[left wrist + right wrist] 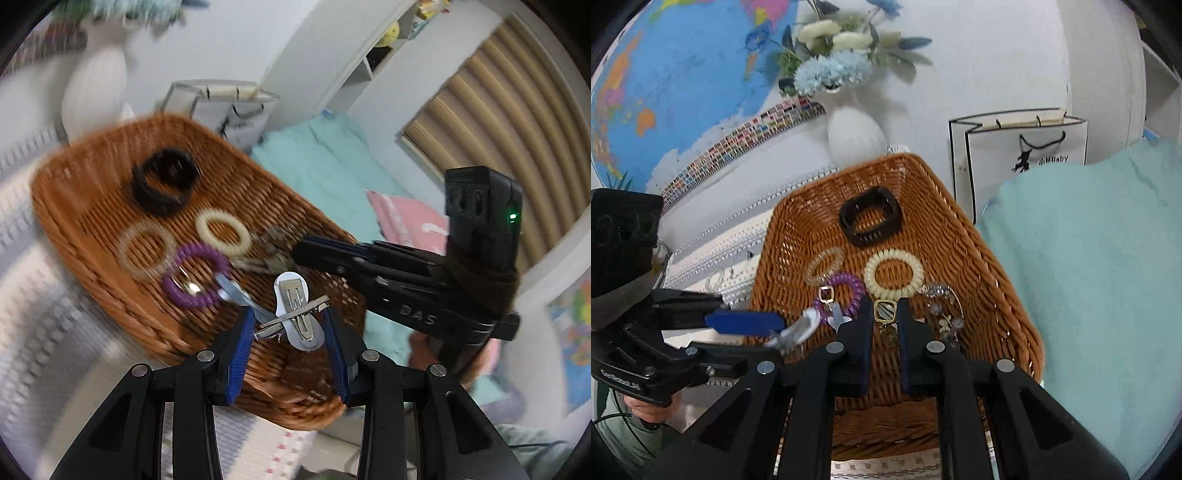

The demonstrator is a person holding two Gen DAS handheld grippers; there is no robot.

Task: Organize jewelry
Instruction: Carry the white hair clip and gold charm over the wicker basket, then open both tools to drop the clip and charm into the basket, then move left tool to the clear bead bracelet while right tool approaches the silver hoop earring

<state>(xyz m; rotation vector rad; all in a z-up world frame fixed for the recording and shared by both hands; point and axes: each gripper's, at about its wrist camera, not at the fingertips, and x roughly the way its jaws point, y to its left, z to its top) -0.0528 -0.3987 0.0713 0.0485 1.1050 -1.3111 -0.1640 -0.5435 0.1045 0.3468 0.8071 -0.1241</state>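
A brown wicker basket (92,206) (960,236) holds a black hair tie (162,181) (871,216), a cream coil tie (223,230) (894,273), a clear coil tie (146,249) (824,265), a purple coil tie (195,275) (842,291) and a beaded piece (942,306). My left gripper (290,325) (768,332) holds light-blue snap hair clips (295,314) (798,330) crosswise between its pads, over the basket's near part. My right gripper (885,317) (306,251) is shut on a gold-framed earring (885,312) just above the basket floor.
A white vase (855,136) with blue and cream flowers stands behind the basket. A white paper bag (1023,155) stands at the back right. A teal cloth (1100,277) lies to the right. A world map (676,74) hangs on the wall at left.
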